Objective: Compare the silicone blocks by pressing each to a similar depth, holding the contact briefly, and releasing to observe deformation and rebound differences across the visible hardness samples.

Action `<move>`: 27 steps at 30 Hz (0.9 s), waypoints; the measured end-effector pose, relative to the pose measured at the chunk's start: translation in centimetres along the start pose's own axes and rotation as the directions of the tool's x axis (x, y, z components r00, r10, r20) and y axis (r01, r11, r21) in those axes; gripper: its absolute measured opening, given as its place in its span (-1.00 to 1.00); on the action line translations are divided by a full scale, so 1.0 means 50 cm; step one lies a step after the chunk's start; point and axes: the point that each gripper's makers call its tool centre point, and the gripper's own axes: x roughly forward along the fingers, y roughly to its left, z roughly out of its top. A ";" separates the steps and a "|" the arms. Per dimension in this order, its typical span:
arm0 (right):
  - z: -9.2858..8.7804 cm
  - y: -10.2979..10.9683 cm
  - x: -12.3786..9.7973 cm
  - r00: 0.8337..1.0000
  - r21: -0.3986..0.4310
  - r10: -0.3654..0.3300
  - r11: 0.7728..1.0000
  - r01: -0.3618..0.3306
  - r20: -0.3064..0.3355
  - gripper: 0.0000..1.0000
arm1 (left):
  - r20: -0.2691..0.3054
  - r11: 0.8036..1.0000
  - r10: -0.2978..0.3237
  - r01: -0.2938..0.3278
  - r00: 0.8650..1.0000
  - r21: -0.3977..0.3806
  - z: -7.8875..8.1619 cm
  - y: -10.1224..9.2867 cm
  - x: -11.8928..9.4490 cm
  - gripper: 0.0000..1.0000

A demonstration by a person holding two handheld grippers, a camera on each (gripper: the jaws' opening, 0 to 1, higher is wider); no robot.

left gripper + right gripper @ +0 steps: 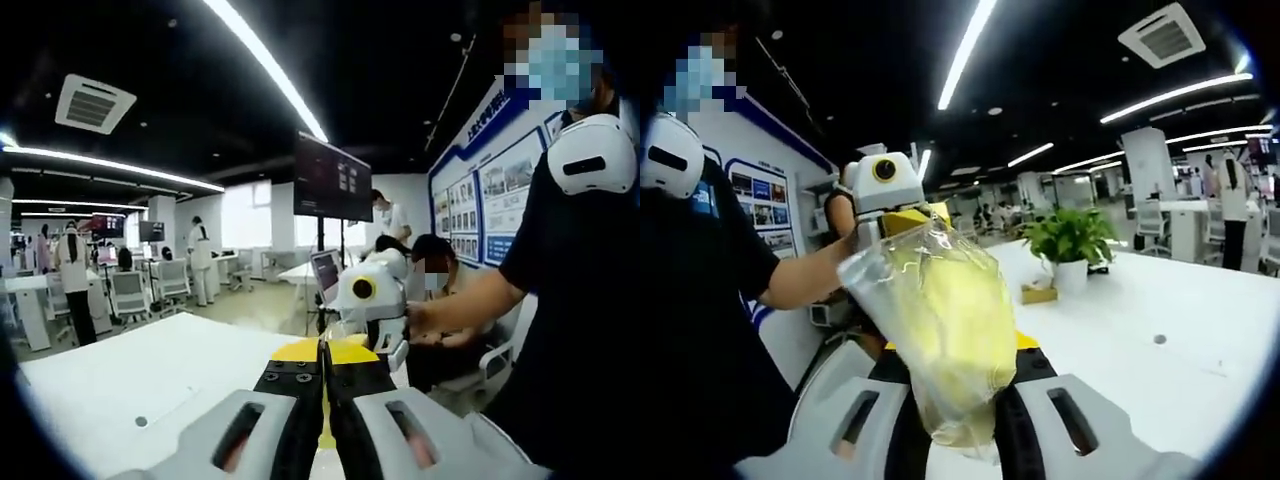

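A yellow silicone block (945, 320) in clear plastic wrap stands upright above the white table (1140, 330).

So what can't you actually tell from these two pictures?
- Right gripper view: the bag is crinkled and glary, so its yellow contents can't be identified.
- Left gripper view: the left gripper has its jaws together over a yellow thing, mostly covered by them.
- Both views: whether the bag rests on the table is blocked.

Stretching away under a dark ceiling (160, 40): long light strips (265, 60) glowing, a square air vent (94, 103) sitting between them. Standing around: white tables (1170, 310), office chairs (130, 293), a dark screen on a stand (332, 180). Lining the side wall: blue-framed posters (490, 195). Sitting on one table: a potted plant (1070, 245).
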 end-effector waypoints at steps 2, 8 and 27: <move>0.001 0.000 -0.002 1.000 -0.001 -0.002 1.000 0.002 0.004 -0.68 | -0.004 1.000 -0.004 0.004 1.000 0.008 0.002 -0.001 0.002 -1.00; -0.001 -0.003 0.000 1.000 -0.005 -0.017 1.000 0.017 0.007 -0.57 | -0.005 0.998 -0.038 0.039 0.999 0.046 0.010 -0.017 0.009 -1.00; 0.013 -0.024 0.010 0.983 0.017 -0.122 0.993 0.121 0.136 0.62 | 0.016 0.999 -0.032 0.032 0.999 0.014 0.001 -0.020 -0.011 -1.00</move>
